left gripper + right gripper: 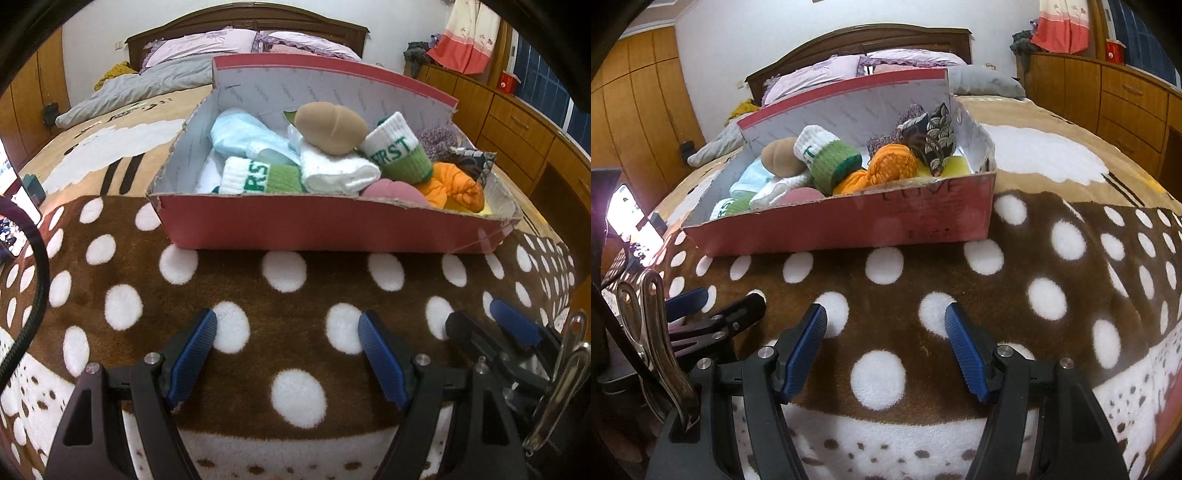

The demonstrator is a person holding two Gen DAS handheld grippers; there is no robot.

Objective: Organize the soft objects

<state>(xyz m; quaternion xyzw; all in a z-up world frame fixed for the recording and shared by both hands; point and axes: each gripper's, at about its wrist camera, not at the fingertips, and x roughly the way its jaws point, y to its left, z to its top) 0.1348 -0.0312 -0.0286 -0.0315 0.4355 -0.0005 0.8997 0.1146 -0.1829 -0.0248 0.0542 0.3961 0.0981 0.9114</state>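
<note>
Both tools released, nothing between the pads: left tool (288, 354), right tool (884, 352), above the spotted blanket (295, 280). Socks (397, 153) sit heaped in the red box (295, 225) on the bed. Risk: you reach in carelessly, the beige toy (332, 127) topples or the thin wall snags.

Pink roll (391, 192) sits half buried behind the box (295, 225) wall; the phone (628, 214) glares out, screen unreadable, cut at the edge.

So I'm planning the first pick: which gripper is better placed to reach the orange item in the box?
Probably the right gripper. The orange item lies at the box's right end, nearer it; the left gripper faces the socks' end. Both are open and empty.
</note>
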